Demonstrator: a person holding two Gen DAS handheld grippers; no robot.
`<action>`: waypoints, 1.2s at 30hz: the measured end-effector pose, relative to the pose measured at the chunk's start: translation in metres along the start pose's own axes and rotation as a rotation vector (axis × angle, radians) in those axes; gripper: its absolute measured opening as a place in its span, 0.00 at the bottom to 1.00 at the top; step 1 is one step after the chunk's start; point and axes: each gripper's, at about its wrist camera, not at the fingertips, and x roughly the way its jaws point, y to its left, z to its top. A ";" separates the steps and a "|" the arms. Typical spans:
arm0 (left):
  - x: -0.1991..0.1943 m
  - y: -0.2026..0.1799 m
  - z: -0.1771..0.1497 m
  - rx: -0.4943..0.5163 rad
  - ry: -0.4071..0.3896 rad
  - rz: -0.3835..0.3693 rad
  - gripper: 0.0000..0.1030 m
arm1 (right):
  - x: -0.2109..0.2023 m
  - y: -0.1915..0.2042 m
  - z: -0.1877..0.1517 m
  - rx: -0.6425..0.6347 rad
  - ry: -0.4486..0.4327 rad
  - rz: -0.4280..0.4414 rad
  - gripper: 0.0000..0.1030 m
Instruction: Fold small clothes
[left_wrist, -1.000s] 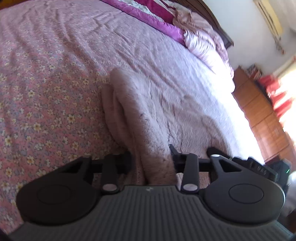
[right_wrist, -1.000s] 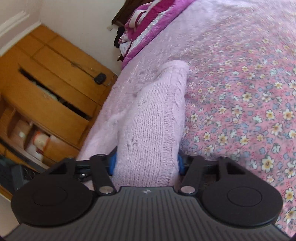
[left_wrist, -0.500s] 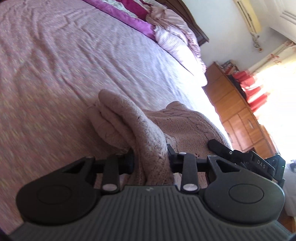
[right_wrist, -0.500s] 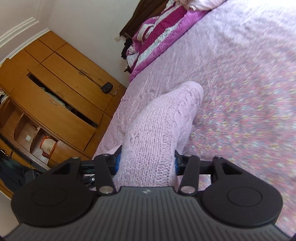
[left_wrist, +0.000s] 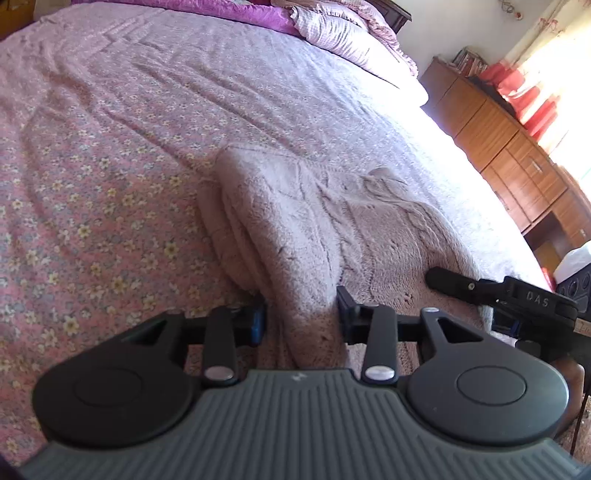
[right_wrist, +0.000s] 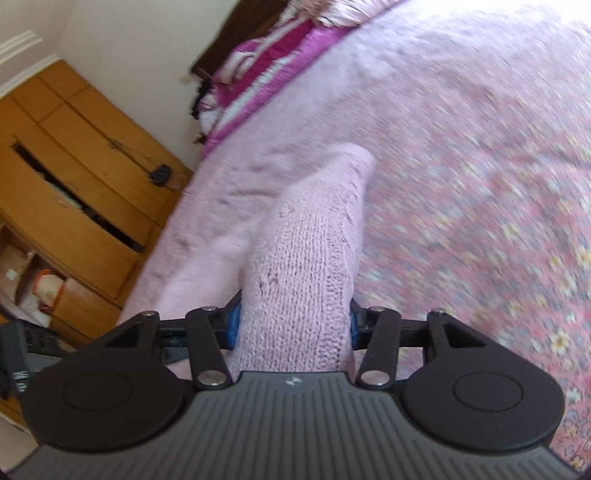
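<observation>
My left gripper (left_wrist: 301, 319) is clamped on a bunched fold of the pink knit sweater (left_wrist: 317, 221), which lies folded on the floral bedsheet (left_wrist: 92, 177). To its right the wooden dresser (left_wrist: 517, 158) has its drawers closed (contents hidden). In the right wrist view, the wooden wardrobe (right_wrist: 74, 177) has a door ajar, with things inside too blurred to name. My right gripper (right_wrist: 293, 325) pinches the sweater (right_wrist: 306, 266) too, lifted in a ridge above the sheet (right_wrist: 480, 184).
</observation>
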 end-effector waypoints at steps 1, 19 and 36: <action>-0.001 -0.001 0.000 0.010 -0.002 0.013 0.43 | 0.001 -0.003 -0.003 0.012 0.002 -0.005 0.57; -0.048 -0.025 -0.042 0.030 -0.062 0.218 0.70 | -0.047 0.032 -0.048 -0.213 -0.130 -0.104 0.92; -0.039 -0.061 -0.099 0.170 -0.109 0.403 0.86 | -0.054 0.048 -0.106 -0.394 -0.088 -0.263 1.00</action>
